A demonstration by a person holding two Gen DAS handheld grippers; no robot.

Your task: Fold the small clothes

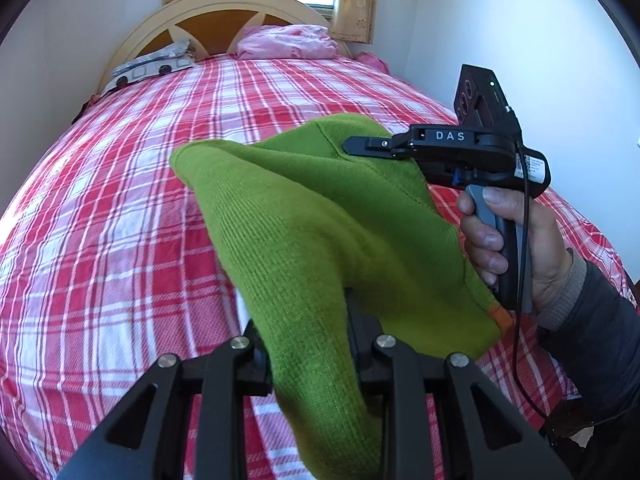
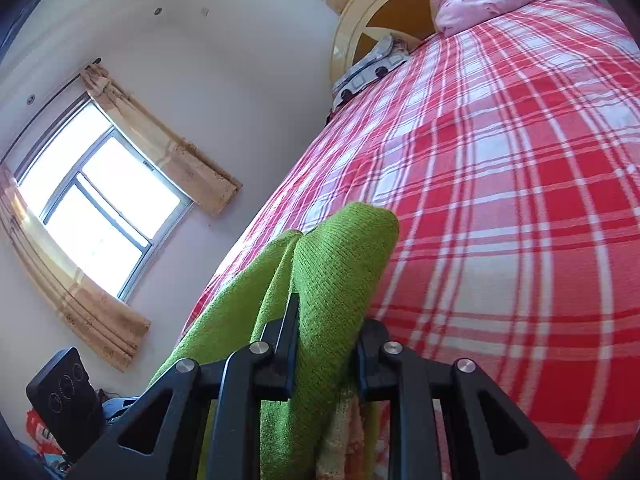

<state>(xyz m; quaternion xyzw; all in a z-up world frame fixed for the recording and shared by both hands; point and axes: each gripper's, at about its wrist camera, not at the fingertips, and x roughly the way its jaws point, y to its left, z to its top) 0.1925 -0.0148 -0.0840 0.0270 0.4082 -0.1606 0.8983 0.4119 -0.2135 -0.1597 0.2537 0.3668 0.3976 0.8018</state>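
A green knitted garment (image 1: 320,232) hangs in the air above the bed, held between both grippers. My left gripper (image 1: 306,320) is shut on its near edge, with the cloth bunched between the fingers. My right gripper (image 1: 360,147), seen from the side at the right of the left wrist view, is shut on the garment's far upper edge. In the right wrist view the right gripper (image 2: 326,320) clamps a thick fold of the green garment (image 2: 340,264). An orange trim patch (image 1: 502,316) shows at a lower corner.
The bed (image 1: 120,200) has a red and white plaid cover, also seen in the right wrist view (image 2: 520,200). A pink pillow (image 1: 286,42) and a grey patterned bundle (image 1: 154,64) lie by the headboard (image 1: 212,12). White walls flank the bed; a window (image 2: 96,208) is at the left.
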